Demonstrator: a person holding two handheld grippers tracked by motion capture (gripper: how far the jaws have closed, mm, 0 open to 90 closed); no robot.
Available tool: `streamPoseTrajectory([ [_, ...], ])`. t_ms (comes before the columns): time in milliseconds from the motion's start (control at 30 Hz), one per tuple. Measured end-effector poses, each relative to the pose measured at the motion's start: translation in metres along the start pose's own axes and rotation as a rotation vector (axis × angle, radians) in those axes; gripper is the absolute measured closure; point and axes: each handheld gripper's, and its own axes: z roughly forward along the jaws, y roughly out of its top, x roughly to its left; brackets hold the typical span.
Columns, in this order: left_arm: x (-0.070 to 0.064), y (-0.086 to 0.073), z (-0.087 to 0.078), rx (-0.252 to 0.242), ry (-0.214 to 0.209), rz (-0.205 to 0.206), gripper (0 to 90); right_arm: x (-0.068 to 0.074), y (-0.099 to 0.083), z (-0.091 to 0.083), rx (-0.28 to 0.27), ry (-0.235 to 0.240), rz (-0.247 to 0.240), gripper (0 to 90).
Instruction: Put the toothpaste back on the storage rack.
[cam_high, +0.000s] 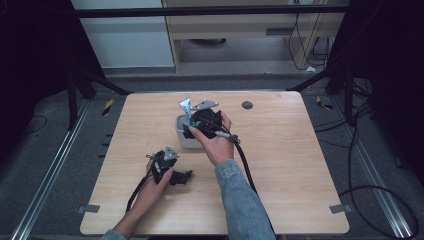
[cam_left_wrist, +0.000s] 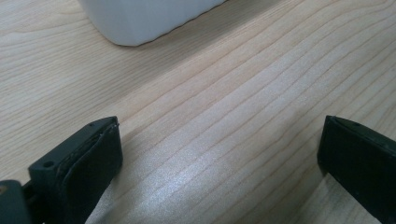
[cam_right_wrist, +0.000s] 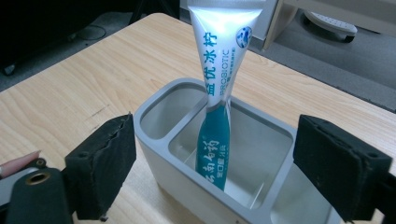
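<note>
A silver and teal toothpaste tube (cam_right_wrist: 218, 88) stands upright in the middle compartment of a pale grey holder (cam_right_wrist: 154, 158), crimped end up, leaning on the divider at its left. My right gripper (cam_right_wrist: 217, 140) is open just in front of the holder, one jaw on each side, touching nothing. From above, the tube (cam_high: 186, 107) rises out of the holder (cam_high: 183, 136) mid-table, with the right gripper (cam_high: 200, 121) right beside it. My left gripper (cam_high: 182, 177) lies low on the table nearer the front. It is open (cam_left_wrist: 219, 135) over bare wood, with the holder's corner (cam_left_wrist: 144, 18) ahead.
A small dark round disc (cam_high: 247, 105) sits on the wooden table (cam_high: 290, 165) toward the back right. The right gripper's cable (cam_high: 245, 162) trails across the table toward the front edge. Black frame legs and floor cables surround the table.
</note>
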Motion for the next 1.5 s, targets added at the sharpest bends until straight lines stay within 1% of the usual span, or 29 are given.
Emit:
streamPoseTrajectory([
  [200, 0.000, 0.000, 0.000, 0.000, 0.000, 0.000, 0.0, -0.004, -0.003, -0.015, -0.006, 0.004, -0.012, 11.3],
  [300, 0.000, 0.000, 0.000, 0.000, 0.001, 0.000, 0.0, -0.008, -0.007, -0.019, -0.002, -0.001, -0.014, 11.0],
  [500, -0.001, 0.000, 0.000, 0.000, -0.004, 0.003, 0.0, -0.017, -0.018, -0.026, 0.011, -0.044, 0.001, 11.1],
  [567, -0.001, 0.000, 0.000, 0.000, -0.004, 0.003, 0.0, -0.020, -0.021, -0.029, 0.016, -0.054, -0.004, 10.9],
  [700, -0.001, 0.000, 0.000, -0.001, -0.003, 0.002, 0.0, -0.026, -0.026, -0.038, 0.022, -0.070, -0.012, 10.3],
  [767, -0.001, 0.000, 0.000, -0.002, -0.005, 0.002, 0.0, -0.030, -0.028, -0.044, 0.019, -0.075, -0.008, 10.0],
  [833, -0.001, 0.000, 0.000, -0.002, -0.005, 0.003, 0.0, -0.034, -0.031, -0.050, 0.023, -0.088, -0.013, 9.3],
  [867, -0.001, 0.000, 0.000, 0.000, -0.005, 0.005, 0.0, -0.036, -0.032, -0.053, 0.019, -0.091, -0.003, 9.4],
  [900, -0.001, 0.000, 0.000, 0.000, -0.006, 0.005, 0.0, -0.039, -0.033, -0.054, 0.021, -0.088, 0.006, 9.2],
  [1000, -0.001, 0.000, 0.000, 0.000, -0.003, 0.006, 0.0, -0.045, -0.034, -0.058, 0.026, -0.094, -0.009, 8.7],
  [1067, -0.002, -0.001, -0.001, -0.002, -0.002, 0.002, 0.0, -0.050, -0.033, -0.059, 0.025, -0.092, -0.009, 8.3],
  [1133, -0.004, -0.001, -0.001, -0.003, 0.003, -0.001, 0.0, -0.053, -0.034, -0.059, 0.017, -0.080, 0.004, 7.7],
  [1167, -0.005, -0.002, -0.002, -0.003, 0.005, 0.000, 0.0, -0.054, -0.035, -0.059, 0.022, -0.074, 0.005, 7.2],
  [1267, -0.007, -0.002, -0.002, -0.002, 0.009, -0.007, 0.0, -0.055, -0.039, -0.055, 0.043, -0.067, -0.019, 6.7],
  [1300, -0.007, -0.002, -0.002, -0.001, 0.009, -0.009, 0.0, -0.056, -0.041, -0.055, 0.048, -0.059, -0.022, 6.5],
  [1333, -0.008, -0.002, -0.002, -0.002, 0.010, -0.011, 0.0, -0.056, -0.042, -0.055, 0.053, -0.053, -0.015, 6.7],
  [1433, -0.008, -0.002, -0.003, 0.000, 0.013, -0.010, 0.0, -0.060, -0.047, -0.057, 0.066, -0.054, -0.043, 6.9],
  [1467, -0.008, -0.002, -0.003, 0.000, 0.014, -0.011, 0.0, -0.063, -0.050, -0.058, 0.065, -0.054, -0.042, 7.0],
  [1500, -0.008, -0.002, -0.003, 0.000, 0.016, -0.013, 0.0, -0.066, -0.053, -0.059, 0.066, -0.046, -0.031, 7.3],
])
